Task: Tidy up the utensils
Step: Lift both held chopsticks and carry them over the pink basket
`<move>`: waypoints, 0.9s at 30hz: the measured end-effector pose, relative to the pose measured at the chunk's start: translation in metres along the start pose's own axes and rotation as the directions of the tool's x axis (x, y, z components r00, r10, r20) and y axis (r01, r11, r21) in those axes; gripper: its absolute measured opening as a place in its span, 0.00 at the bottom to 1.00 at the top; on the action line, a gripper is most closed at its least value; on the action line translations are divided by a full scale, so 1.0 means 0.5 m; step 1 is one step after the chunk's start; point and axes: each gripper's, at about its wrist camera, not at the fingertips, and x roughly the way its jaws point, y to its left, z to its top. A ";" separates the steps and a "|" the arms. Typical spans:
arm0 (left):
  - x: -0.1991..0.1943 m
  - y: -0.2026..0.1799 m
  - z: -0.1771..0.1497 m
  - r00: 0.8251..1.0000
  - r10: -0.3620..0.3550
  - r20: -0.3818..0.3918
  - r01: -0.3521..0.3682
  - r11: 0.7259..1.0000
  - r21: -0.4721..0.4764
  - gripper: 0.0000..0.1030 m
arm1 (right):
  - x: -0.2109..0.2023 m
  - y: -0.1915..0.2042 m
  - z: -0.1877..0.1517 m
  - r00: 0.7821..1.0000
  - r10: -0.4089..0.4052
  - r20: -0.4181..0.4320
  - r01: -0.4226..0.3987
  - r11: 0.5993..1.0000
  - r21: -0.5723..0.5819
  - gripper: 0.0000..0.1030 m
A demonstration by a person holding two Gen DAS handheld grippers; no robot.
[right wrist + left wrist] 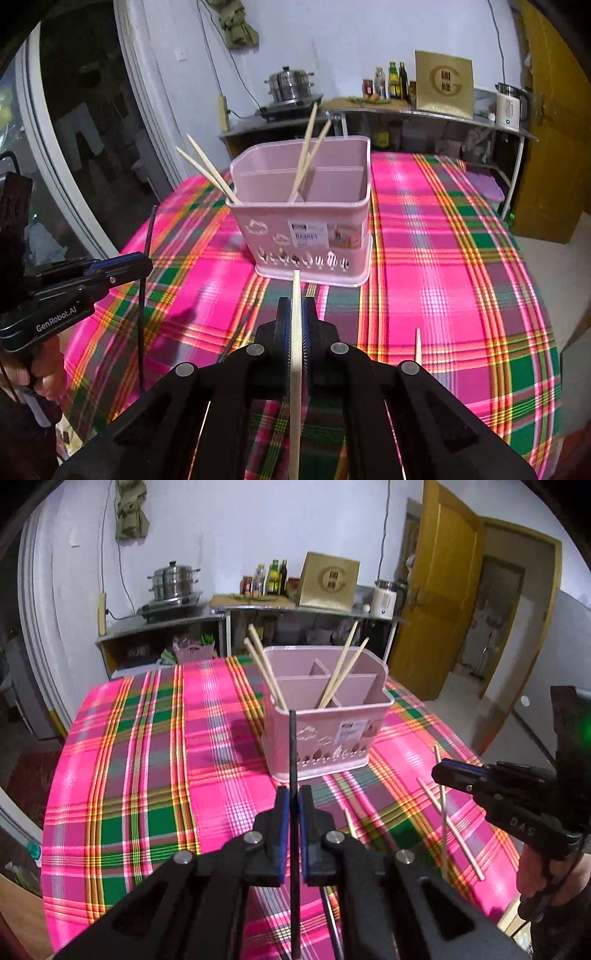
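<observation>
My left gripper [294, 792] is shut on a black chopstick [292, 746] that stands nearly upright above the plaid tablecloth, just in front of the pink divided basket [321, 734]. My right gripper [295, 302] is shut on a pale wooden chopstick [296, 288], also upright and short of the basket [266, 225]. Each view catches the other gripper from the side: the right gripper [439, 773] with its wooden stick [442, 812], and the left gripper [146, 260] with the black one [147, 232]. Two pairs of wooden chopsticks [266, 664] [343, 672] lean in the basket's compartments.
Loose wooden chopsticks [461, 845] [417, 345] lie on the cloth near the front edge of the table. Behind the table a metal counter [295, 607] carries a steamer pot [173, 581], bottles, a gold box and a kettle. A yellow door [436, 602] stands at the right.
</observation>
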 end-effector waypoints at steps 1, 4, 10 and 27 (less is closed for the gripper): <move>-0.012 -0.002 0.002 1.000 -0.003 0.011 0.003 1.000 0.002 0.05 | -0.009 0.000 -0.001 1.000 0.003 0.008 -0.003 1.000 -0.003 0.05; -0.042 -0.009 0.007 0.999 -0.012 0.038 0.012 1.000 0.008 0.05 | -0.034 0.006 0.001 0.999 0.007 0.036 -0.007 1.000 -0.011 0.05; -0.076 -0.018 0.006 0.997 -0.018 0.068 0.016 1.000 0.022 0.05 | -0.079 0.013 0.007 0.996 0.016 0.082 -0.014 0.999 -0.032 0.05; -0.090 -0.027 0.071 0.993 -0.051 0.103 0.049 0.999 0.019 0.05 | -0.119 0.017 0.062 0.988 0.026 0.154 -0.015 0.997 -0.071 0.05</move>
